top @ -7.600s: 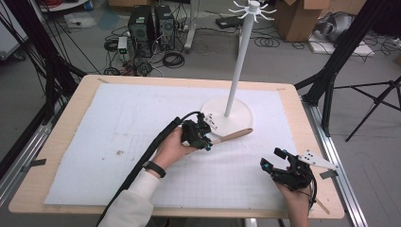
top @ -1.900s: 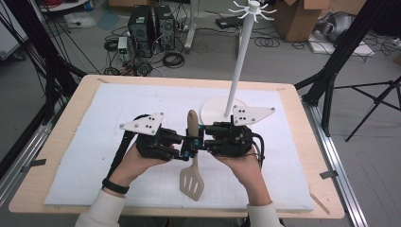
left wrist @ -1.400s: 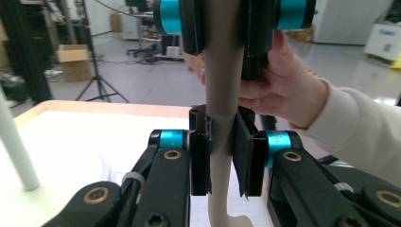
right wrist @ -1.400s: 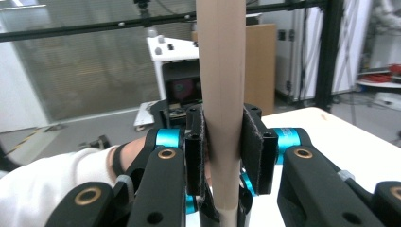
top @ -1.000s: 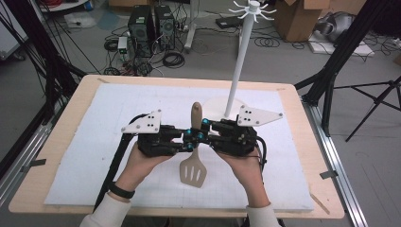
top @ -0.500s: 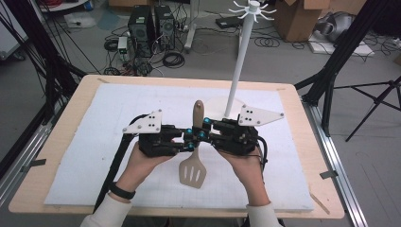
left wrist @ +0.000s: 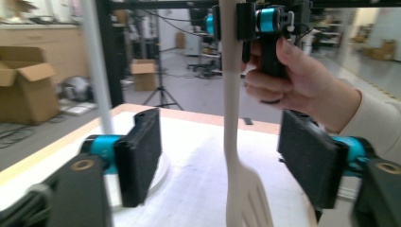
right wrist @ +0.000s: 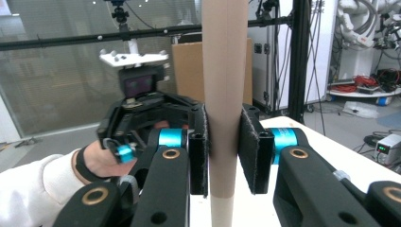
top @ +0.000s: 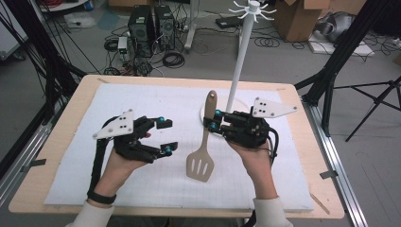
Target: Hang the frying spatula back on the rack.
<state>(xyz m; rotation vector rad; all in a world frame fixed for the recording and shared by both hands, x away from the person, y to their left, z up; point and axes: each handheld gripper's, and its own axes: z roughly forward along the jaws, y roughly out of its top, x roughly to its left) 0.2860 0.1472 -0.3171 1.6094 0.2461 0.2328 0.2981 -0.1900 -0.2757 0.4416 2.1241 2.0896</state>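
A beige slotted spatula (top: 200,163) hangs upright over the white mat, head down. My right gripper (top: 213,120) is shut on its handle (right wrist: 224,94), the pads pressing from both sides. My left gripper (top: 165,136) is to the spatula's left and apart from it. Its jaws have just been opening, and its pads (left wrist: 142,156) touch nothing. In the left gripper view the spatula (left wrist: 231,142) stands a little beyond the open jaws, with the right gripper (left wrist: 250,21) clamped on it higher up.
A white hook stand (top: 239,61) rises from a round base just behind the right gripper. The white mat (top: 142,99) covers most of the wooden table (top: 61,137). Computers, cables and cardboard boxes lie on the floor beyond.
My left gripper has opened, let go of the spatula and drawn away to the left. The right gripper keeps the spatula in nearly the same place.
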